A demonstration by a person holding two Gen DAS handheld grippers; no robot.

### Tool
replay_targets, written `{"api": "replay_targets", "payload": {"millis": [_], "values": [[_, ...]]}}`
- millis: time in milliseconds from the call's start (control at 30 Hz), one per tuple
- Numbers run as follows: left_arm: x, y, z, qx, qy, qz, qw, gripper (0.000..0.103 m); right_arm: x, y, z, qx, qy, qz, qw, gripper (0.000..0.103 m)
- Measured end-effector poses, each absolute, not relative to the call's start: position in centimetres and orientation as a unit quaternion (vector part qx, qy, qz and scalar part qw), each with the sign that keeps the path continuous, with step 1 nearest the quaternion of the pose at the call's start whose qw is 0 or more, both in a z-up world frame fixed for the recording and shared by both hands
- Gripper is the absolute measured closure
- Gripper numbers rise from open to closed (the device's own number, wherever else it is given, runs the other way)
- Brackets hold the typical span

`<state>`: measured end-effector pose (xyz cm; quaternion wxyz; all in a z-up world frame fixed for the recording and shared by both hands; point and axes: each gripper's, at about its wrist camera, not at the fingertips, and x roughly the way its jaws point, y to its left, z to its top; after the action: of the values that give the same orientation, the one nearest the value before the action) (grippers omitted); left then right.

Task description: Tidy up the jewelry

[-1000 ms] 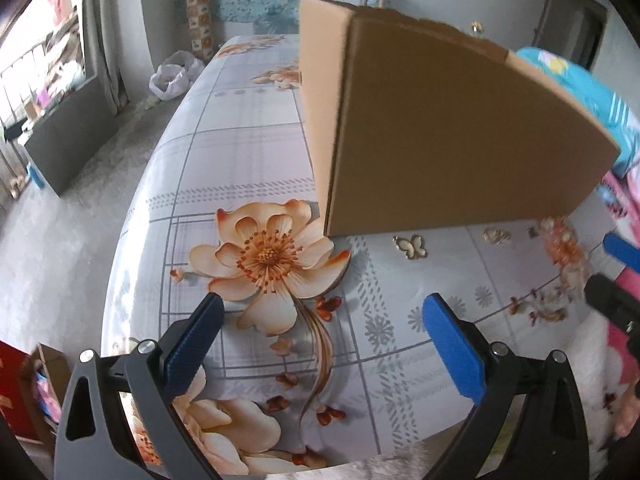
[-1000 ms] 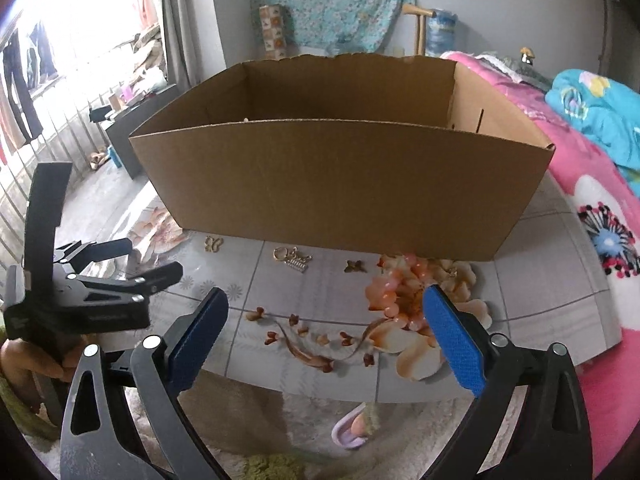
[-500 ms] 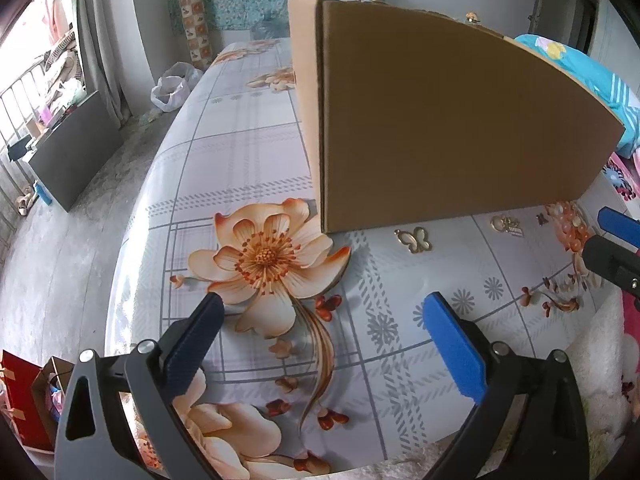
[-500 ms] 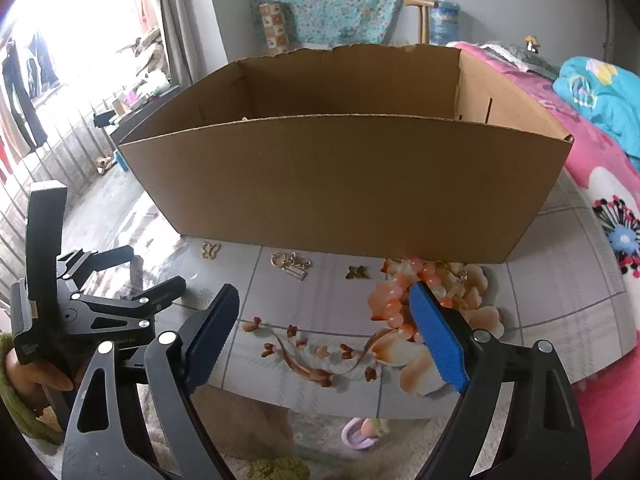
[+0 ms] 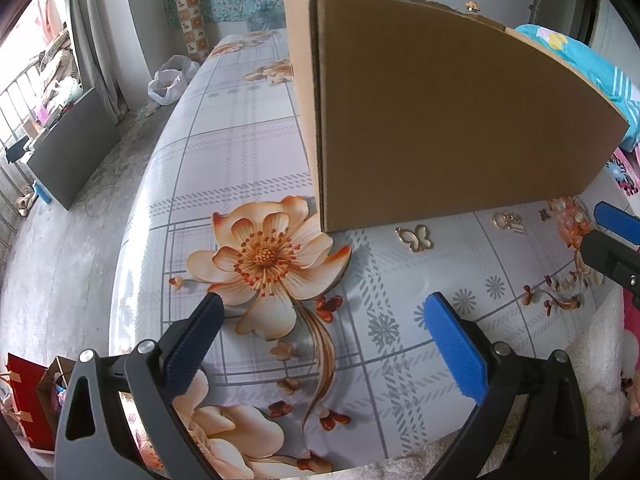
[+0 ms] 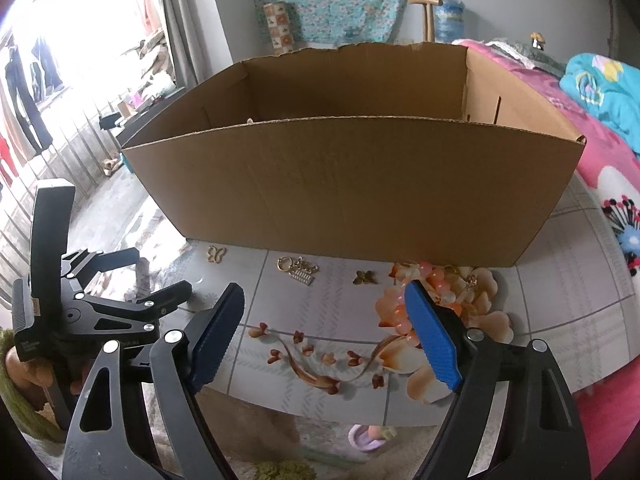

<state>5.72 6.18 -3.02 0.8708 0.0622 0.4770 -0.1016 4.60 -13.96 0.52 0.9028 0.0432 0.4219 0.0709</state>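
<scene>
Honestly, nothing pinched: right gripper [image 6: 324, 324] spread but just been narrowing, gold keychain charm [image 6: 298, 270] at 12 o'clock, near the cardboard box [image 6: 360, 188] wall. Left gripper [image 5: 320, 316] spread, farther off.

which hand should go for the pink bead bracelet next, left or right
Right, likely. The right tool is open and empty, its jaws have just been closing a little, and the pink bead bracelet lies just ahead by its right finger. The left tool faces the printed flower, with the bracelet far to its side.
</scene>
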Motion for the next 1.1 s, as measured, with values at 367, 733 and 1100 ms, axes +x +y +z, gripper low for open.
{"api": "replay_targets", "payload": {"millis": [367,733,1100], "values": [[5.4,6.1,-2.7,0.089,0.46,-0.115,0.876,0.006,4.4,-13.8,0.5,0.045,0.422,0.079,0.902,0.029],[6.0,4.4,-1.7,0.104,0.423,-0.192,0.879,0.046,4.2,-13.4,0.4,0.044,0.423,0.081,0.901,0.03],[6.3,2.8,-2.4,0.114,0.434,-0.225,0.865,0.073,4.4,-13.3,0.2,0.048,0.425,0.077,0.901,0.031]]}}
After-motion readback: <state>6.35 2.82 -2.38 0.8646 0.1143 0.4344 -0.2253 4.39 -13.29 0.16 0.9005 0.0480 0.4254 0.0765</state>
